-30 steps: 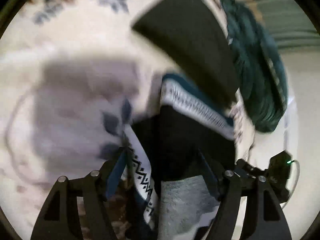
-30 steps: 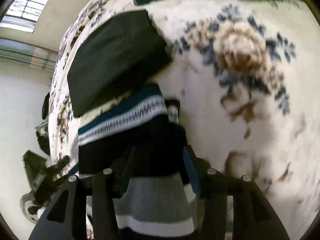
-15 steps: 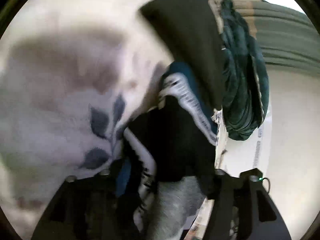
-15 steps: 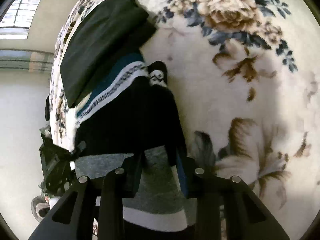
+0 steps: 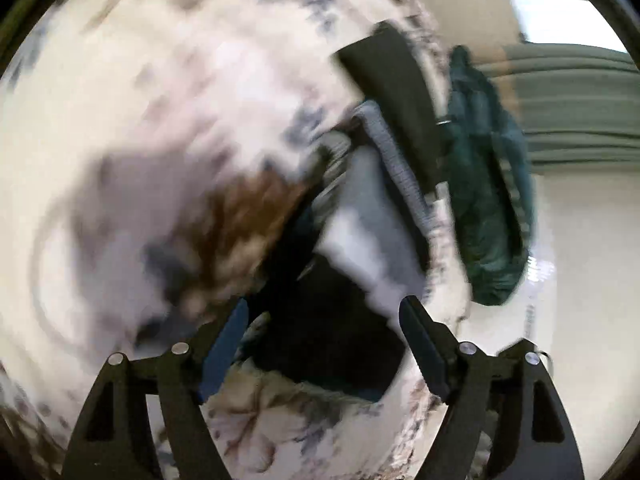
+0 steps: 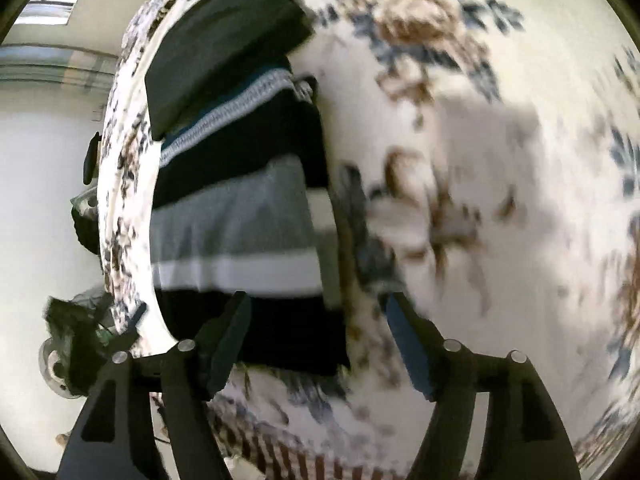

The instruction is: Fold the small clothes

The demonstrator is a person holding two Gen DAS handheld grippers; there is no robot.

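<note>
Garment: folded black, grey and white striped knit garment [image 6: 240, 248] lies ahead-left of right gripper [image 6: 316, 340], long axis running away.
Nearer: left gripper [image 5: 324, 344], directly over its near black end.
Jaws: both opening, pads pressing on nothing.

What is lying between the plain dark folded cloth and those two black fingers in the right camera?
The folded striped garment, black, grey and white, lies there on the floral blanket; the right wrist view shows it.

left tool [image 5: 322, 322] opening, empty | striped garment [image 5: 360, 240] on floral blanket [image 5: 160, 120]

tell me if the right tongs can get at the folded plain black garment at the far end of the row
Probably yes: the right tongs are opening with nothing between them, and the folded plain black garment lies uncovered on top, beyond the folded striped garment.
</note>
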